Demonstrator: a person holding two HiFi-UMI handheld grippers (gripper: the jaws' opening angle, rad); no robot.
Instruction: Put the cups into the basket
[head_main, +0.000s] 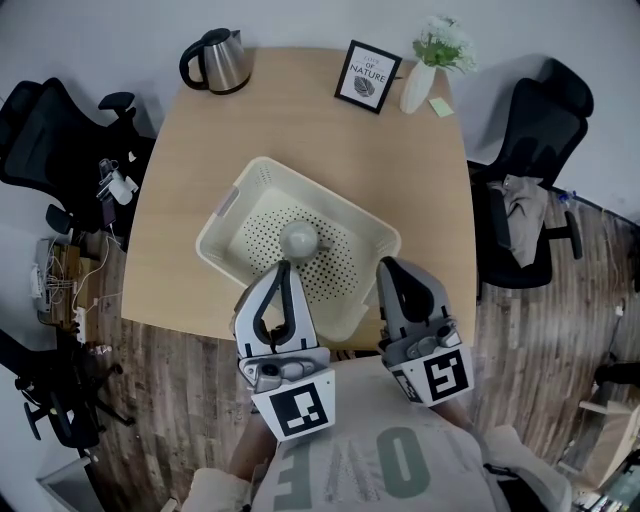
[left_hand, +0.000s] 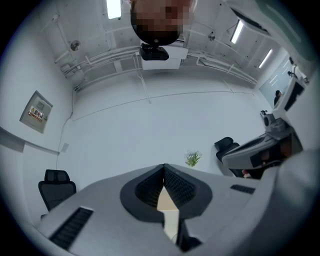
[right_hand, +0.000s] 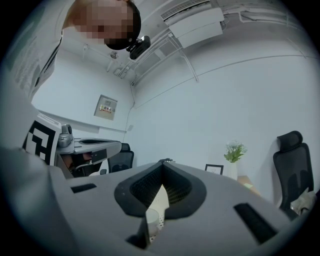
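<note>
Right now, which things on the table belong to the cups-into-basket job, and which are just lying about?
Job:
cup, already inside the basket
basket

Lying about:
kettle
picture frame
vase of flowers
green note

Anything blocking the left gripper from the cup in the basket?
Nothing visible does. The cup sits alone on the floor of the open-topped basket. In the head view it is just beyond the tips of the left gripper, whose jaws are shut and empty.
</note>
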